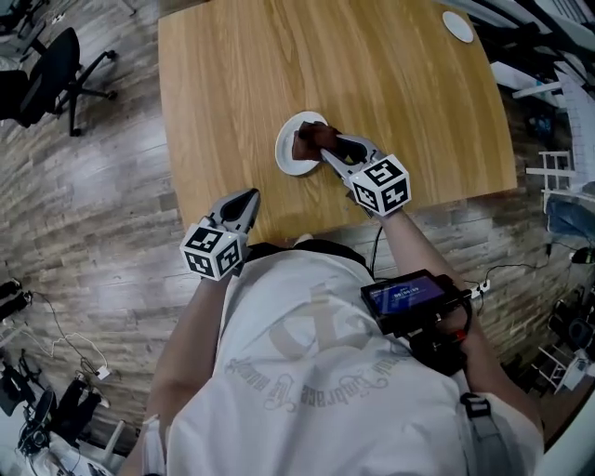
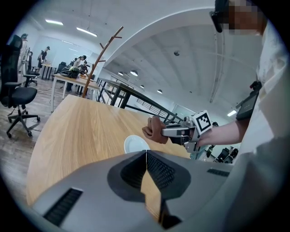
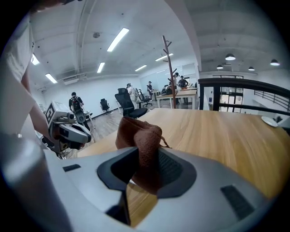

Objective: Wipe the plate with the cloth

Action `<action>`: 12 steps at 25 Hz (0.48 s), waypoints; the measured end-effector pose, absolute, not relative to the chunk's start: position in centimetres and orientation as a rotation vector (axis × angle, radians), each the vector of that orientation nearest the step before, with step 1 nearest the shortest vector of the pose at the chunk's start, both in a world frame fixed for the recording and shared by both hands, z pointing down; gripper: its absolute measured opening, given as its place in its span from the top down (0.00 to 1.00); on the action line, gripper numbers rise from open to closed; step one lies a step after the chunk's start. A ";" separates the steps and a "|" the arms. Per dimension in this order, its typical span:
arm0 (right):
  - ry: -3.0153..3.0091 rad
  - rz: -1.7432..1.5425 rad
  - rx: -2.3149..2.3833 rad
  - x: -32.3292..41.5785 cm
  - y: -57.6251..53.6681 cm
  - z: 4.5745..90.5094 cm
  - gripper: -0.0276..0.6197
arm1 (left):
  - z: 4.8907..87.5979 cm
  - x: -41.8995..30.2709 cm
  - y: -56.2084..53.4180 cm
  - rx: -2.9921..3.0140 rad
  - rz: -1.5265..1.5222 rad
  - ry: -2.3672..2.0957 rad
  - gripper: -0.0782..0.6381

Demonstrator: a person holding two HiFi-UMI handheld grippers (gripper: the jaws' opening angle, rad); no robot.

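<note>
Wooden table (image 1: 232, 93), black office chair (image 1: 48, 71), coat stand (image 3: 171, 77)

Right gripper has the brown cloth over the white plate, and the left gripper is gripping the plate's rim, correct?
Not the left one. The head view shows the left gripper shut on nothing, apart from the white plate, near the table edge. The right gripper does hold the brown cloth over the plate.

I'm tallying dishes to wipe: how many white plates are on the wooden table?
2. One plate sits mid-table by the cloth; a smaller plate lies at the far right corner. None looks hidden.
</note>
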State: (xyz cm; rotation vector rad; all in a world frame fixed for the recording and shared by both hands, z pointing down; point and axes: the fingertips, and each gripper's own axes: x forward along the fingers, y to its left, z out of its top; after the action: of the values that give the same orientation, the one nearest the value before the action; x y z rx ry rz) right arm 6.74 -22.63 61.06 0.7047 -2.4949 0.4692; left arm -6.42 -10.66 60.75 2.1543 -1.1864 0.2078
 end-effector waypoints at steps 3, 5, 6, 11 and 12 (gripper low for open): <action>-2.534 0.456 0.711 7.2 -21.7 59.6 0.76 | 59.9 -6.5 -10.6 2.163 0.199 -1.201 0.87; -2.562 0.456 0.723 7.7 -20.9 58.7 0.76 | 59.4 -6.3 -10.4 2.183 0.212 -1.202 0.87; -2.576 0.458 0.728 7.9 -20.4 58.3 0.76 | 59.2 -6.1 -10.2 2.192 0.216 -1.202 0.87; -2.644 0.456 0.743 8.5 -18.5 56.4 0.76 | 58.0 -5.4 -10.0 2.231 0.224 -1.194 0.87; -2.651 0.454 0.746 8.7 -18.1 56.2 0.76 | 57.7 -5.3 -10.0 2.240 0.226 -1.191 0.87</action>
State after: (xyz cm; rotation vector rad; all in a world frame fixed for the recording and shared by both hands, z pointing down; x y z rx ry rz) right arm 8.66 -18.14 56.21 0.7456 -2.6512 0.4537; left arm -5.30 -10.00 57.73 2.2398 -1.1905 0.2264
